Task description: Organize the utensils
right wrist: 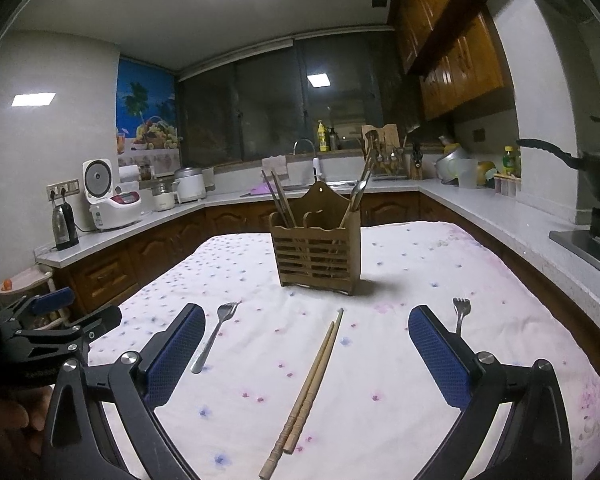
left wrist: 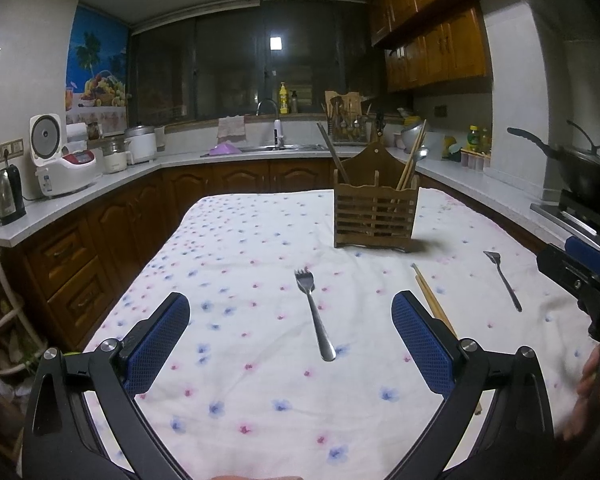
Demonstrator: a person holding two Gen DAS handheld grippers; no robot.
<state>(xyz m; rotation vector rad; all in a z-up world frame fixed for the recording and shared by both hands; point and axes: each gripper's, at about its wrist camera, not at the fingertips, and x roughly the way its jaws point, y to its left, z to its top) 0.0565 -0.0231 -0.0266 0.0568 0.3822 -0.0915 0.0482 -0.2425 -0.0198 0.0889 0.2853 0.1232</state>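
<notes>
A wooden utensil holder (left wrist: 374,216) (right wrist: 316,258) stands on the flowered tablecloth, with chopsticks and a spoon in it. A metal fork (left wrist: 314,312) (right wrist: 214,334) lies between my left gripper's open fingers, ahead of them. A pair of wooden chopsticks (right wrist: 308,392) (left wrist: 432,300) lies between my right gripper's open fingers. A second fork (right wrist: 460,312) (left wrist: 504,280) lies further right. My left gripper (left wrist: 292,320) and right gripper (right wrist: 306,334) are both open, empty and above the cloth.
The table with the white flowered cloth (left wrist: 240,260) is ringed by kitchen counters. A rice cooker (left wrist: 60,160) and kettle (left wrist: 8,196) stand at the left, a sink (left wrist: 276,146) at the back, a wok (left wrist: 584,172) on the stove at the right.
</notes>
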